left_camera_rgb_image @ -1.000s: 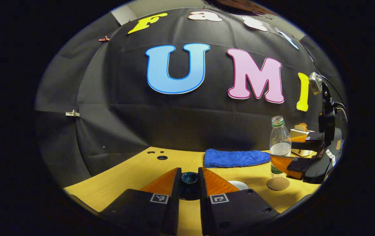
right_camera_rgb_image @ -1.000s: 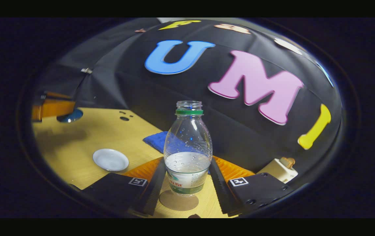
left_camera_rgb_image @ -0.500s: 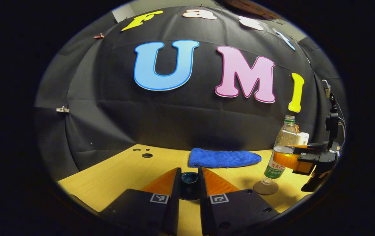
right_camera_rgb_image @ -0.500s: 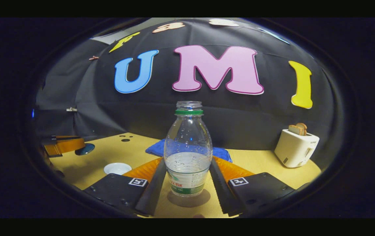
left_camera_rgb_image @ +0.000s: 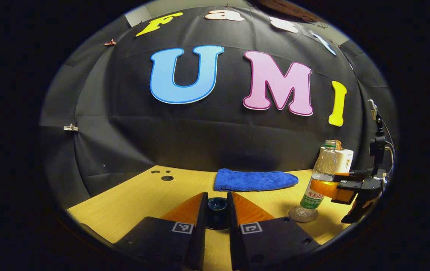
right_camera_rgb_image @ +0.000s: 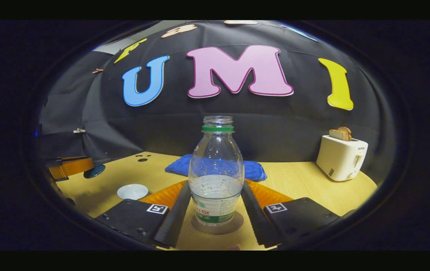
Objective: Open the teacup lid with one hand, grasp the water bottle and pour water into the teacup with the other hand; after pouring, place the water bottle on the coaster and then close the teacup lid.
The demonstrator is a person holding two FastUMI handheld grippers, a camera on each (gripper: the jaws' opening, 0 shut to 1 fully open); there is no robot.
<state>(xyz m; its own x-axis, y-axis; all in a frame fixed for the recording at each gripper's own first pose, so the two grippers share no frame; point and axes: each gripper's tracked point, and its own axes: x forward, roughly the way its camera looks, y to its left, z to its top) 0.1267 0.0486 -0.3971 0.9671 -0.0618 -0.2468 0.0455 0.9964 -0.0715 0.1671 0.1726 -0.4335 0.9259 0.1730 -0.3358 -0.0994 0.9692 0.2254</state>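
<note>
While right tongs (right_camera_rgb_image: 215,203) pinch one bottle (right_camera_rgb_image: 216,169) over coaster (right_camera_rgb_image: 216,227), left tongs (left_camera_rgb_image: 216,210) pinch, seemingly, one lid (left_camera_rgb_image: 217,204).

Booth dim; overhead light falls brightly on the table (left_camera_rgb_image: 143,192). Soft shadow lies under the cloth (left_camera_rgb_image: 254,180). Both views sharp centrally, strongly bowed at edges; water bottle (right_camera_rgb_image: 216,173) shows slight glare

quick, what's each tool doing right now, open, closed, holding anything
Left tool: closed on the dark blue teacup lid.
Right tool: closed on the water bottle, over the coaster.
</note>
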